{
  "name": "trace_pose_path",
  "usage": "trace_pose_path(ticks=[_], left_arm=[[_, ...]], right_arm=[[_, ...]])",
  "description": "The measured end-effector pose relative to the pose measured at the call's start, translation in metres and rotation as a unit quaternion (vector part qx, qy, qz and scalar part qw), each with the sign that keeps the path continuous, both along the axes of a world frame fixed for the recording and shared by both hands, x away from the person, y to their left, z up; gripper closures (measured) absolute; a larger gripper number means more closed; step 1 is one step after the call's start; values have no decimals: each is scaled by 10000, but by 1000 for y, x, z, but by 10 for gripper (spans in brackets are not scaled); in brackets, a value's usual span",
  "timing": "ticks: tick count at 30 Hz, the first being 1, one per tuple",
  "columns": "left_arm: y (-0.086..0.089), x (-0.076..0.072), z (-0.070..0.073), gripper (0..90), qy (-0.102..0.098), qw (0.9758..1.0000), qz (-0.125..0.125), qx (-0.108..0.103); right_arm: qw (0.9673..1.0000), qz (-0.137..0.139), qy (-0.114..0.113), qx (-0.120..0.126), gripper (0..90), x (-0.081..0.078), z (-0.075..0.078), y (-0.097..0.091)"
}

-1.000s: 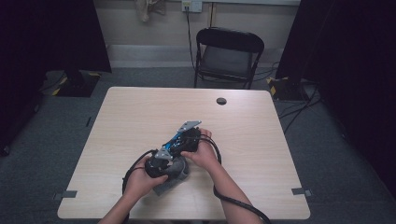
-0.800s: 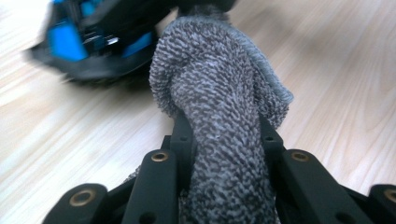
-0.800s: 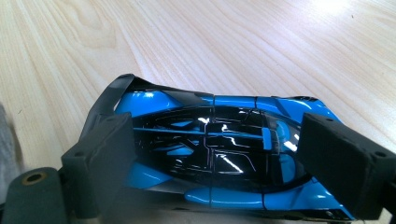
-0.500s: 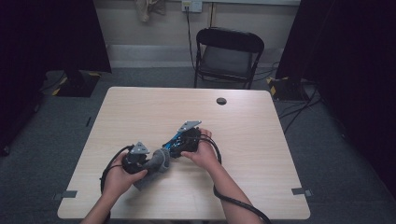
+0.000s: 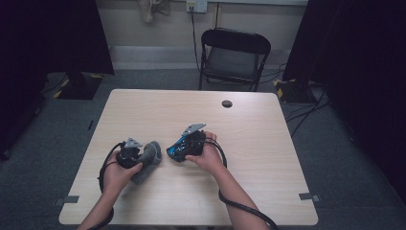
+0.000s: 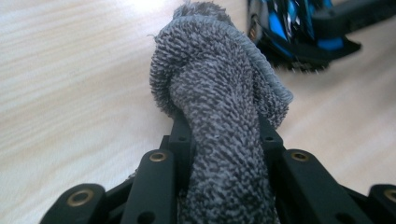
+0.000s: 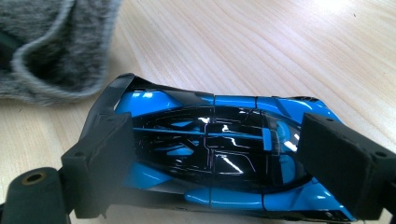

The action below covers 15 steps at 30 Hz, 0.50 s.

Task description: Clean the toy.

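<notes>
High view: left gripper [image 5: 136, 155] and right gripper [image 5: 184, 146] sit lower center on the counter [image 5: 268, 158]. Left gripper view: fingers [image 6: 180, 135] pinch grey towel [image 6: 224, 102]. Right gripper view: fingers [image 7: 105, 154] clamp blue toy car [image 7: 215, 154], towel upper left.

Toy car at the middle of the table, cloth beside it

In the high view the toy car [image 5: 181, 147] sits on the table [image 5: 268, 158], held between the jaws of the right gripper [image 5: 184, 146]. Left of the car, just beside it, the cloth [image 5: 148, 155] lies on the table, its near end clamped in the left gripper [image 5: 139, 158]. Behind the car, toward the far edge, lies 1 small round disc [image 5: 227, 103]. Beyond that edge, behind the car, stands a folding chair [image 5: 233, 57] on the floor.
</notes>
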<state>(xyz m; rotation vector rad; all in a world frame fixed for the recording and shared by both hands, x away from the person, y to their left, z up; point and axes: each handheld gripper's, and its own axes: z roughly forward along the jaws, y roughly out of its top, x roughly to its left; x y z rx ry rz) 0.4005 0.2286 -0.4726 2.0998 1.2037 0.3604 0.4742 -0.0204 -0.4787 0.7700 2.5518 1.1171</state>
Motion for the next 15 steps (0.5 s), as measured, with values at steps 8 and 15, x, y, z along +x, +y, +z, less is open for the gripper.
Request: trace_pose_path(ticks=[8,15], left_arm=[[-27,7,-6,677,74,9999,-113,-55],[-33,2,-7,679,215,9993,-276,-151]], right_arm=[[10000,-5,-6,0,110,0,0,0],[10000,-17,-4,-12,110,0,0,0]])
